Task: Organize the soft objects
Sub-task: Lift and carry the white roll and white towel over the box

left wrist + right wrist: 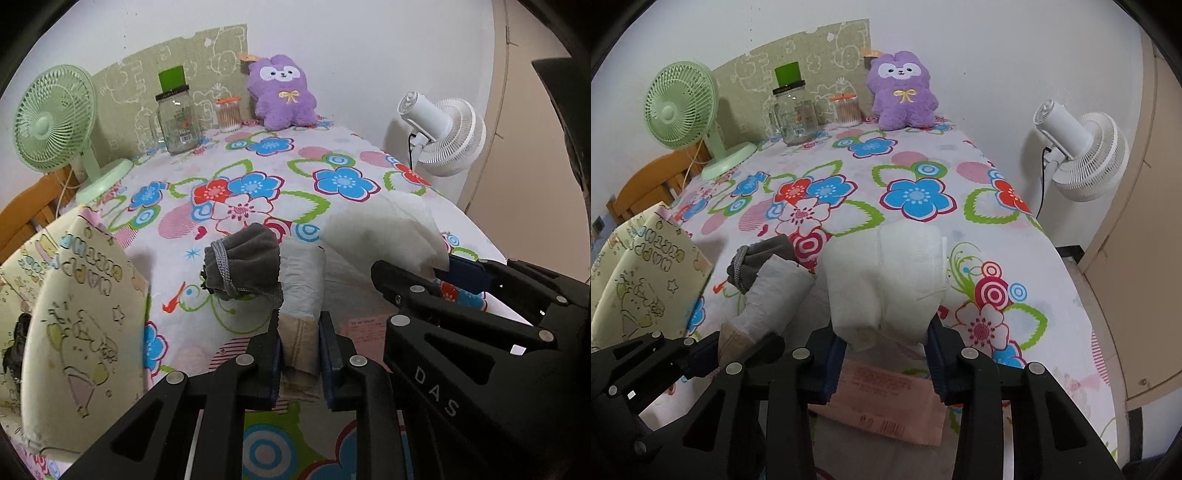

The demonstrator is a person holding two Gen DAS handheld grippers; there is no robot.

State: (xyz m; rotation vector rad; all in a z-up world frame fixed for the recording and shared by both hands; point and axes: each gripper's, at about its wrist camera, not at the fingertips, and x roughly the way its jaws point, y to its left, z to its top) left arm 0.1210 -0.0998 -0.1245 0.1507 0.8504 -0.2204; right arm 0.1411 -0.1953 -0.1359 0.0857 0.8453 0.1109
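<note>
White, limp padding (pixel 886 273) sags from the clenched right hand-held gripper (pixel 886 350); the left hand-held gripper (pixel 301 350) pinches a light, crushable wrapped pad (pixel 301 280) at its lower end.

Soft, even indoor light, faint shadows, heavy fisheye bending and dark vignetted corners.

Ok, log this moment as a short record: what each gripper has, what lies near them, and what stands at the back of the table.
left gripper: shut on a rolled white-and-beige cloth
right gripper: shut on a white padded cloth bundle
between them: a grey drawstring pouch lying on the floral tablecloth
under right gripper: a flat pink packet
left edge: a cream cartoon-print bag
back of table: purple plush toy, clear glass jar, mint green desk fan
off right edge: white fan
</note>
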